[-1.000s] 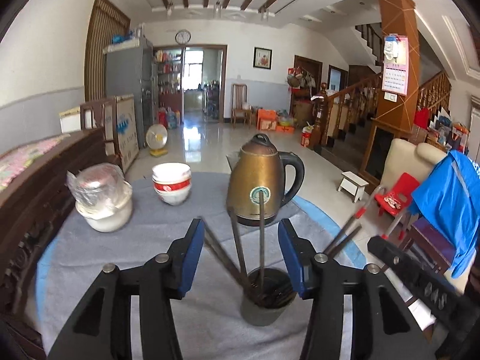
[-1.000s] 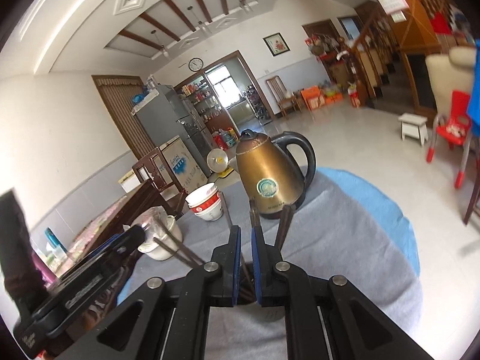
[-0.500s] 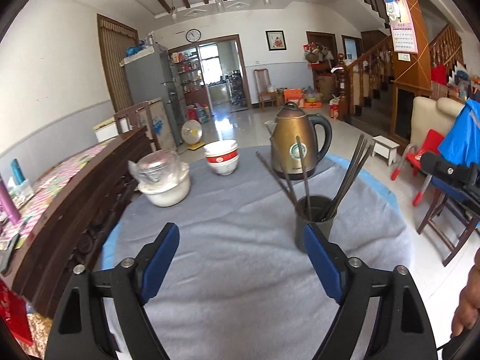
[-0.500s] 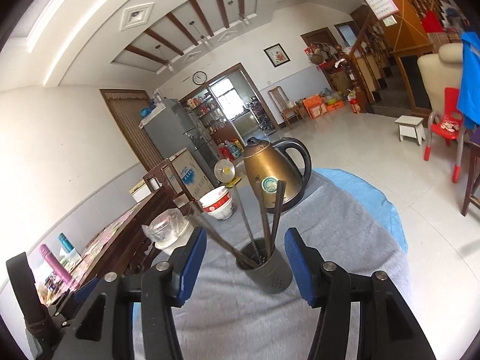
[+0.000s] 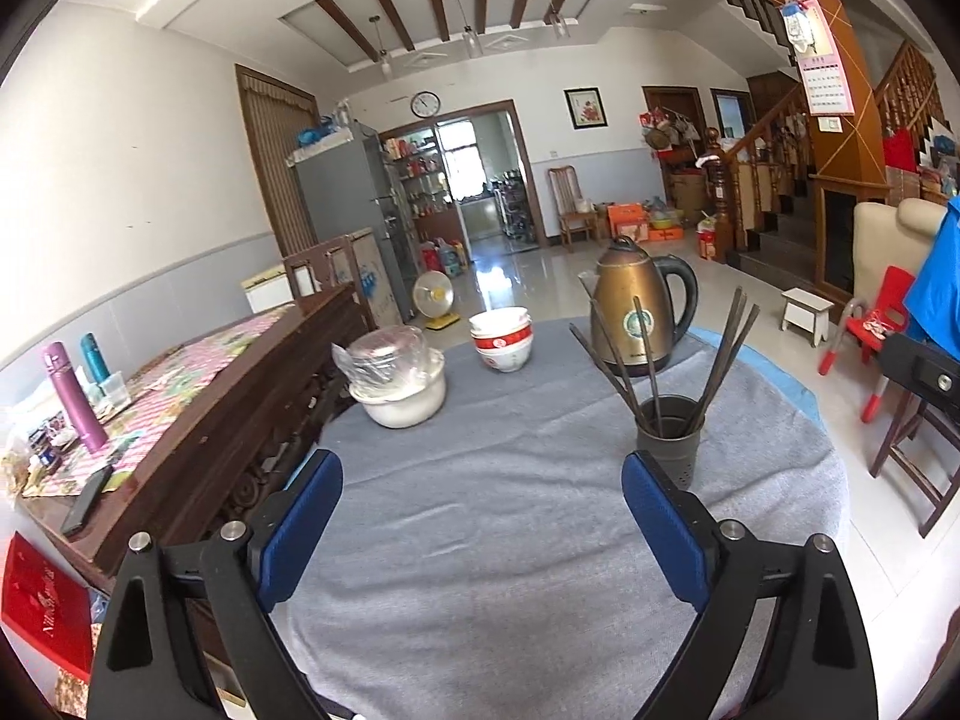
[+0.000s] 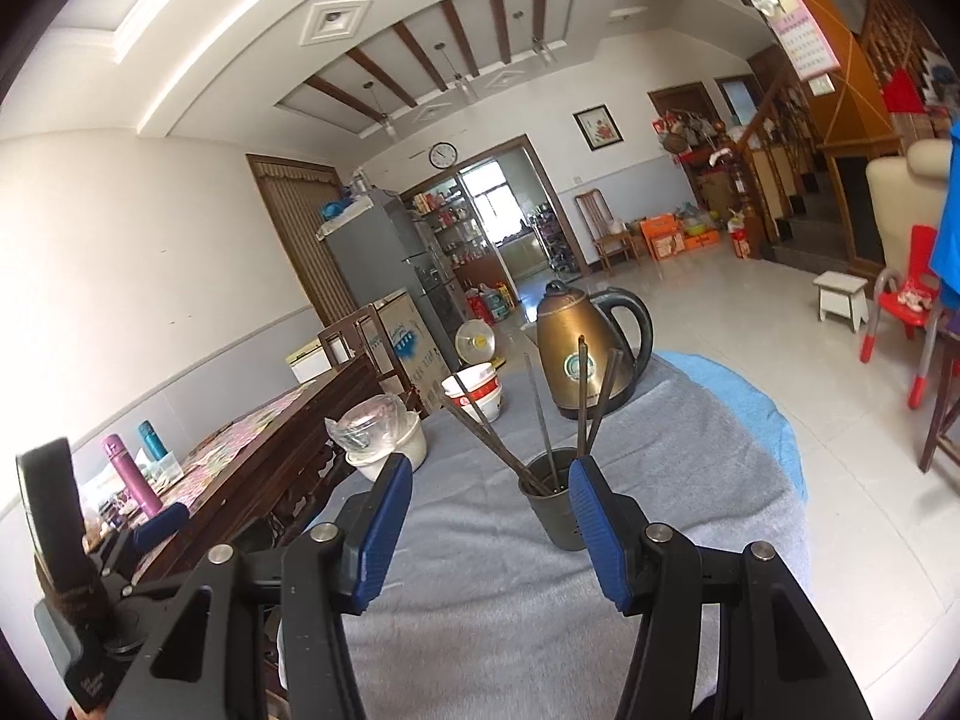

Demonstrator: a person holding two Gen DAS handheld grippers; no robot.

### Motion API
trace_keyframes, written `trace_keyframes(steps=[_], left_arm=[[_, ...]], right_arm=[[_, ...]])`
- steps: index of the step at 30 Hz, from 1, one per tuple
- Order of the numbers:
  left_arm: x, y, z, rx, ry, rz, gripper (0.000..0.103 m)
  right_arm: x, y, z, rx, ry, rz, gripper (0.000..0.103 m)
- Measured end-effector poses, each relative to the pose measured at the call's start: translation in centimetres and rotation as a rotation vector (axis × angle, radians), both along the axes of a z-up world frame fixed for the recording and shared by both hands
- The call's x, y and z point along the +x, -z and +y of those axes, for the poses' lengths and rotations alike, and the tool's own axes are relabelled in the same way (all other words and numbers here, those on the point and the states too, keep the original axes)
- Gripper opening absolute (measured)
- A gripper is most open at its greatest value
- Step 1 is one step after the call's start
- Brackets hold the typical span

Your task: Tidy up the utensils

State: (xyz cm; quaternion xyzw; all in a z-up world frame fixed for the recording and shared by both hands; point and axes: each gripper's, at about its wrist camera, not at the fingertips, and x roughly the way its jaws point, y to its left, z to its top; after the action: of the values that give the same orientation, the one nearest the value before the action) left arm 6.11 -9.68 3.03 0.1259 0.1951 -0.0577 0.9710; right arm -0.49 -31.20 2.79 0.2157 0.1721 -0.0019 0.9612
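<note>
Now both jaws wider, empty.

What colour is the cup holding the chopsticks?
Dark grey. The cup shows best in the left wrist view, with dark brown chopsticks standing in it.

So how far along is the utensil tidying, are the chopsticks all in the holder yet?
It looks close to finished. The chopsticks stand in the dark holder on the grey tablecloth, in front of the kettle. Nothing is in hand: the left gripper and right gripper are both open and empty. No loose utensils show on the cloth, so nothing obvious is left.
</note>
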Motion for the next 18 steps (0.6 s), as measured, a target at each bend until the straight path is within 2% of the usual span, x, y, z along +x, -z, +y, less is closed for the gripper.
trace_keyframes(steps=[9, 18], left_arm=[[-1.8, -1.1, 1.6, 0.011, -0.041, -0.039, 0.1], [-2.1, -0.4, 2.5, 0.046, -0.073, -0.035, 0.101]], right_arm=[[-2.9, -1.0, 1.8, -0.063, -0.002, -0.026, 0.061], [-3.2, -0.4, 2.9, -0.077, -0.01, -0.016, 0.062]])
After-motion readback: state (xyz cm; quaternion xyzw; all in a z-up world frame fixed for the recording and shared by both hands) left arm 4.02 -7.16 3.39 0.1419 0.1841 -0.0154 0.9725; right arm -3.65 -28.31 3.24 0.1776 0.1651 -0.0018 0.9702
